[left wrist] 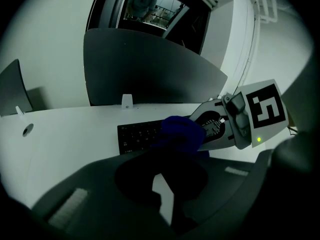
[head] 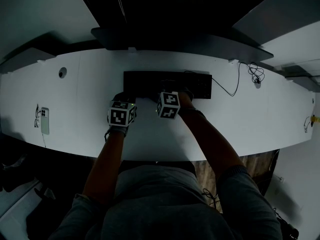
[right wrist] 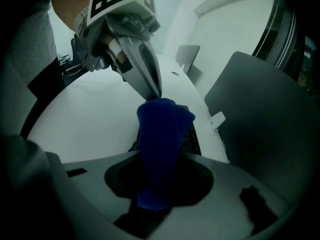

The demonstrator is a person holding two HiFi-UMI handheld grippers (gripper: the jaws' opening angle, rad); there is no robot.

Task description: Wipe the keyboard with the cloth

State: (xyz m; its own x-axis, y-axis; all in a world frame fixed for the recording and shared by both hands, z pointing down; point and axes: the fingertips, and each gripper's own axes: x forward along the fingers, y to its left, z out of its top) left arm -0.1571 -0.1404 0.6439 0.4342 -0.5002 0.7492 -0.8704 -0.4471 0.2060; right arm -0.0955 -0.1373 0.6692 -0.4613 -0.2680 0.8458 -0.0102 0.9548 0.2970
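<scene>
Blue cloth | pinched between closed jaws of right gripper and left gripper | at keyboard, likely ready for wiping.

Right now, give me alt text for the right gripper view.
A blue cloth runs out from the shut jaws of the right gripper over a black keyboard on a white desk. The left gripper reaches in from above, tips meeting the cloth's far end.

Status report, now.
Right hand-held gripper shut on cloth; left hand-held gripper pinching its far end. Cloth over keyboard. No obstruction seen.
</scene>
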